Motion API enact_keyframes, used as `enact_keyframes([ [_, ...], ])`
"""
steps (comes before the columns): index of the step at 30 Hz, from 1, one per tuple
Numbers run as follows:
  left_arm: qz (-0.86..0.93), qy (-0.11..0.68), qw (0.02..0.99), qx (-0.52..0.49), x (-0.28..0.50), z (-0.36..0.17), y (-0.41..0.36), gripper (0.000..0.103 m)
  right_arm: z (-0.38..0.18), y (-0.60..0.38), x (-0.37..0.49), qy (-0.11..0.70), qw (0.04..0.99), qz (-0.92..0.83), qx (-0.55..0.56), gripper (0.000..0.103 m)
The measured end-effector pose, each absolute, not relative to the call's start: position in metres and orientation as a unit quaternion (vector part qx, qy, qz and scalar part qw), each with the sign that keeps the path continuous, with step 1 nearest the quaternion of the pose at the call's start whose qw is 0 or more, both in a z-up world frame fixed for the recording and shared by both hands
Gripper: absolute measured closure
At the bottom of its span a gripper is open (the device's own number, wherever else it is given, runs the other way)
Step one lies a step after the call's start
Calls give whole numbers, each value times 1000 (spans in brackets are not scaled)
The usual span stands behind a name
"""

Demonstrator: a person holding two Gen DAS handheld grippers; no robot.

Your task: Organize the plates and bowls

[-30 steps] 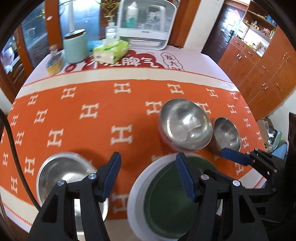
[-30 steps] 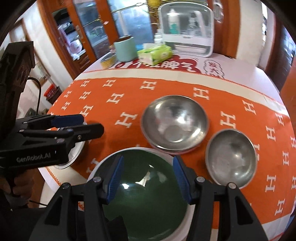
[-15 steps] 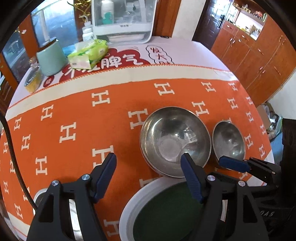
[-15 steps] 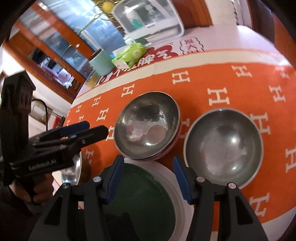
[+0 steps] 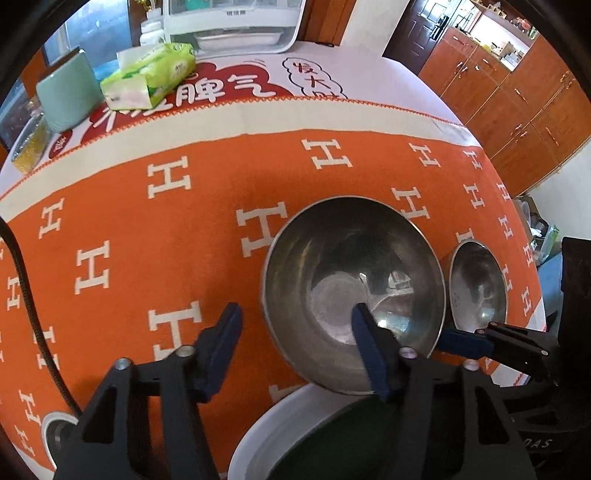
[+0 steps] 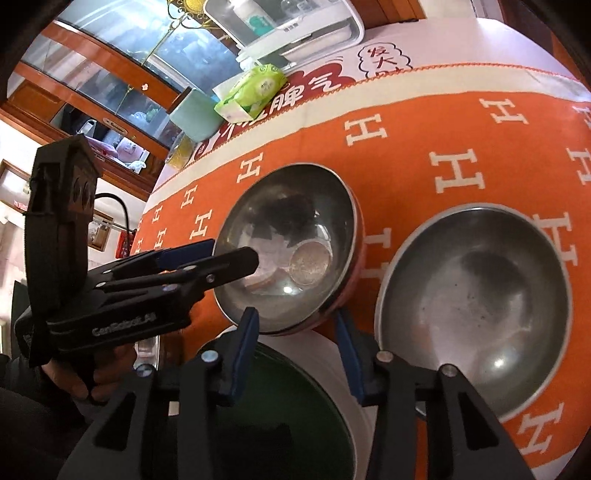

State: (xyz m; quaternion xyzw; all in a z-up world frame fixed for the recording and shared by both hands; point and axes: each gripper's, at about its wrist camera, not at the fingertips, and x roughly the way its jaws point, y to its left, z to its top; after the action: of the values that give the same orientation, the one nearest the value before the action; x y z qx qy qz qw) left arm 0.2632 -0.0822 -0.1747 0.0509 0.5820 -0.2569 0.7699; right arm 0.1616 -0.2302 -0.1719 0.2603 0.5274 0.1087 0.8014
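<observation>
A large steel bowl (image 5: pixel 351 288) (image 6: pixel 291 240) sits mid-table on the orange cloth. My left gripper (image 5: pixel 295 325) is open, straddling its near-left rim, one finger over the inside, one outside. My right gripper (image 6: pixel 297 326) is open at the bowl's near edge, over the green plate with a white rim (image 6: pixel 325 358) (image 5: pixel 269 432). A smaller steel bowl (image 6: pixel 476 302) (image 5: pixel 476 284) lies to the right. Another steel bowl (image 5: pixel 55 432) peeks at the bottom left.
At the far side stand a white dish rack (image 5: pixel 232 22), a green tissue pack (image 5: pixel 151 74), a pale green canister (image 5: pixel 66 92) and a small jar (image 5: pixel 29 147). The table edge drops off at the right, with wooden cabinets (image 5: pixel 524 92) beyond.
Both grippers have moved forward and closed in on the large steel bowl. The left gripper swung right, away from the bottom-left bowl. Both stay open.
</observation>
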Motion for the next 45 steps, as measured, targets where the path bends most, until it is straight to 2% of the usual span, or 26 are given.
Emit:
enact_keyframes([
  [12,-254,601,756,42,277,-197,-83,76,-176,-230,173,528,808,88,245,62],
  [20,-248,608,754,32,279,-199,-78,86,-175,-231,174,531,811,74,234,68],
  [24,-252,610,751,24,278,-198,-75,87,-176,-232,174,539,811,55,221,78],
  [28,-254,610,750,26,275,-195,-75,87,-177,-235,173,540,810,46,223,83],
  [45,-250,578,776,10,255,-164,-59,88,-151,-225,161,503,841,60,192,86],
])
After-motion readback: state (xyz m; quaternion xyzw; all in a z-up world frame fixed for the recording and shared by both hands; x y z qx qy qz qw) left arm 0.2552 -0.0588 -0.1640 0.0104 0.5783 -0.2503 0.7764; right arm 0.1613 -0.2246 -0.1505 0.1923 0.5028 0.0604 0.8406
